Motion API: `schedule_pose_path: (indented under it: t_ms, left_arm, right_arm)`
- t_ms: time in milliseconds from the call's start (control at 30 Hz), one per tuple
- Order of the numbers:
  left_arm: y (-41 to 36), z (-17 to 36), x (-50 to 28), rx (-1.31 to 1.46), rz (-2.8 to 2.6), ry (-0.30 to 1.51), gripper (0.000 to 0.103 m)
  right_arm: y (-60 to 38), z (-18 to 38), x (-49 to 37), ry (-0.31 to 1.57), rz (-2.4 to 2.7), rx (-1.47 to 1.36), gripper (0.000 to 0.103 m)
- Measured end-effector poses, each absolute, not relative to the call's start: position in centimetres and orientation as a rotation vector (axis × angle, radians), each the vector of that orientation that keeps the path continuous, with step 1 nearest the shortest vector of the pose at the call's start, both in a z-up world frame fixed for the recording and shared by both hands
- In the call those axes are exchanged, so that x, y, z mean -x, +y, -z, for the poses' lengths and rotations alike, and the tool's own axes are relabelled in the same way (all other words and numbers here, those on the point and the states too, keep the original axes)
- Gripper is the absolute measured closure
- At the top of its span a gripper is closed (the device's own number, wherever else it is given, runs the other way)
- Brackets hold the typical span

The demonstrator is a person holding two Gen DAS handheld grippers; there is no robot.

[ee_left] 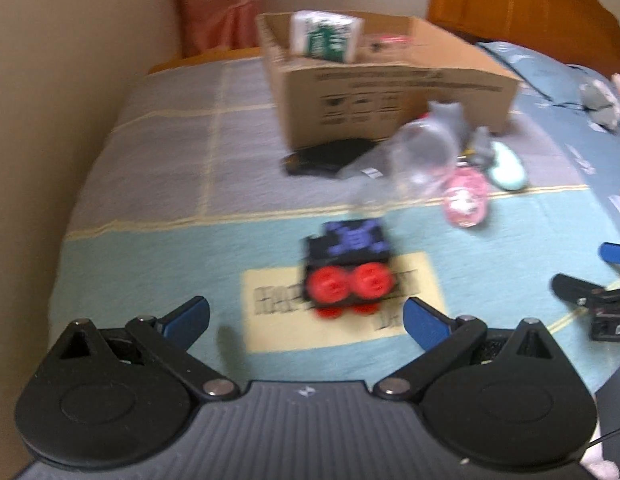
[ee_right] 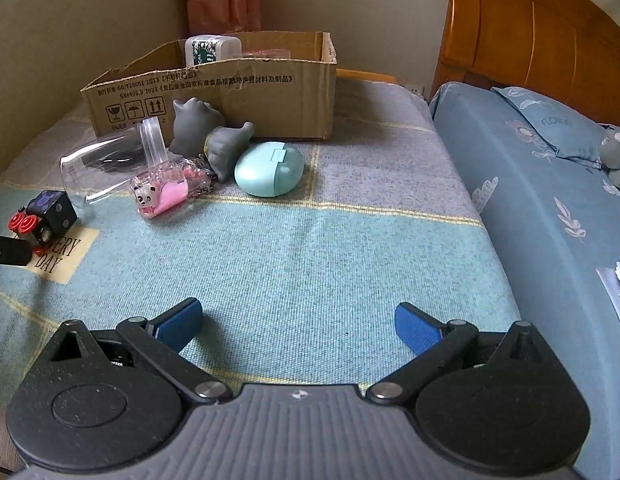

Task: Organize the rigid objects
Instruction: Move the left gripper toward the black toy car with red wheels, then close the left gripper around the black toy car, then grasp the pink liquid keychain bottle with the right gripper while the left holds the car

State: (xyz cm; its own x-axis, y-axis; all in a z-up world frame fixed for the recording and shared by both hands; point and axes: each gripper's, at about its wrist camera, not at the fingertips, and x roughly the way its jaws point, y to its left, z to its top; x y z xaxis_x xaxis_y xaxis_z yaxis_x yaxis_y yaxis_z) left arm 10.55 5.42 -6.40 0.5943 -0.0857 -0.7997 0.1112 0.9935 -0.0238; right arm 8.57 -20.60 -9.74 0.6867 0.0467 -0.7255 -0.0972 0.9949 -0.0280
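Our left gripper (ee_left: 305, 316) is spread wide with nothing in it, lined up on the black toy train (ee_left: 348, 268) just ahead on the blanket (ee_left: 149, 260), probably our next pick. Our right gripper (ee_right: 297, 326), equally wide and unloaded, hangs over bare blanket, well apart from the clutter beside the cardboard box (ee_right: 269, 96), which already holds a few items.

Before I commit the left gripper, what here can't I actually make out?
- Cardboard box contents: both views, walls hide all but a white-and-green carton.
- Black object by the box: left wrist view blurred; in the right view the clear glass covers it.
- Toy train details: left view, motion blur.
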Motion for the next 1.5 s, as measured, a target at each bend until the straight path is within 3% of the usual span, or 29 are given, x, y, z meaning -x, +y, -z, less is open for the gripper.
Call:
schedule_pose_path:
  t_ms: [333,567,600,900,1167,1500]
  left_arm:
    - [4.0,7.7,-12.5,-0.032,0.079,0.904,0.005]
    - [4.8,7.0,-11.8,-0.01,0.084,0.863,0.046]
    - [4.8,7.0,-11.8,-0.013,0.096,0.861,0.047]
    - [6.3,6.9,-11.9,-0.045,0.08,0.859,0.047]
    - [8.0,7.0,-12.4,-0.007,0.056,0.859,0.047]
    - [8.5,7.1,-12.7,0.01,0.06,0.847,0.047]
  right_arm:
    - [-20.5,9.6,-8.2,0.817,-0.098,0.074,0.0]
    - [-19.9,9.4,-8.4,0.836,-0.138,0.111,0.0]
    - [-19.6,9.3,-8.6,0.841,-0.157,0.13,0.0]
    - [-16.3,7.8,-10.6,0.873,-0.375,0.284,0.0]
    - [-12.8,6.0,-13.5,0.791,-0.526,0.391,0.0]
    - [-10.4,7.2,-17.1,0.805,-0.599,0.446,0.0]
